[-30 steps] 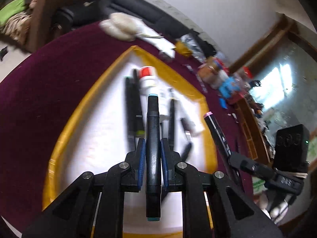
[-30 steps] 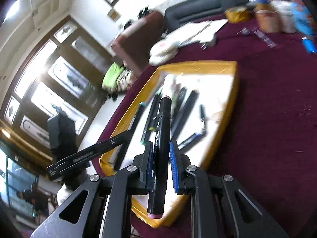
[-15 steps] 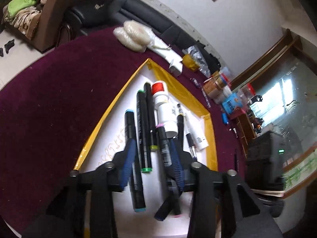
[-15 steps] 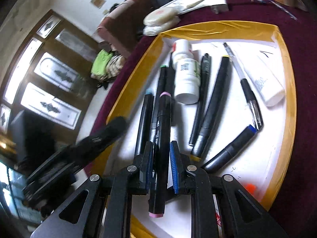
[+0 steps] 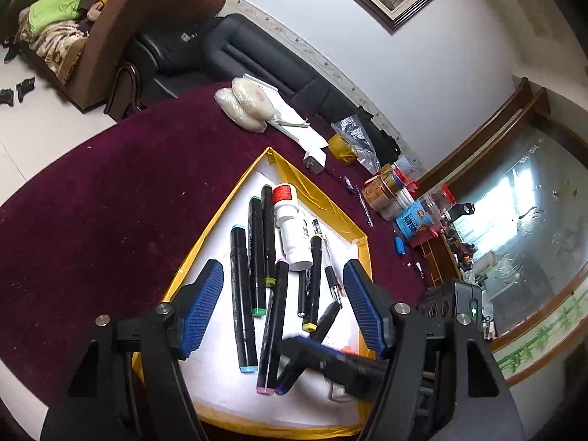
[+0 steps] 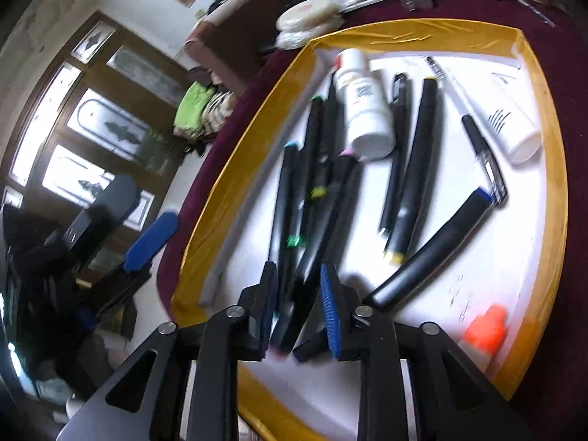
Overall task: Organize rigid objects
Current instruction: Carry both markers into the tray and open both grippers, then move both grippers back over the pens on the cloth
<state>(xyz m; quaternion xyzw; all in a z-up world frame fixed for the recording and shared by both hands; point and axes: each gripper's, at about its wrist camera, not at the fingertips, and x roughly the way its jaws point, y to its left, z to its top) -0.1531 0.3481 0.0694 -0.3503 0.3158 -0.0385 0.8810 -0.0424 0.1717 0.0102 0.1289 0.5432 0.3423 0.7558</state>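
Left gripper (image 5: pixel 283 305) stands wide, jaws just been opening, blue pads (image 5: pixel 204 305) well clear on either side and nothing pinched between them; the light-blue-capped marker (image 5: pixel 242 297) lies flat on the white tray floor under that gap, alongside the green-capped marker (image 5: pixel 256 253) and the yellow-capped marker (image 5: pixel 269 237). Right gripper (image 6: pixel 297 305) shows a narrow gap, jaws just been opening too, and the pink-capped marker (image 6: pixel 323 228) runs between the pads with a sliver of space on each side, so it looks let go, lying on the tray with its far tip near the white bottle (image 6: pixel 364 110). In the left wrist view that pink-capped marker (image 5: pixel 273 327) rests slanted against the others, the right gripper's dark fingers beside its near end. Around all this, the yellow-rimmed tray (image 5: pixel 217 220) sits on the maroon tablecloth (image 5: pixel 92 220), and a small orange cap (image 6: pixel 485 327) lies by the tray's near corner.
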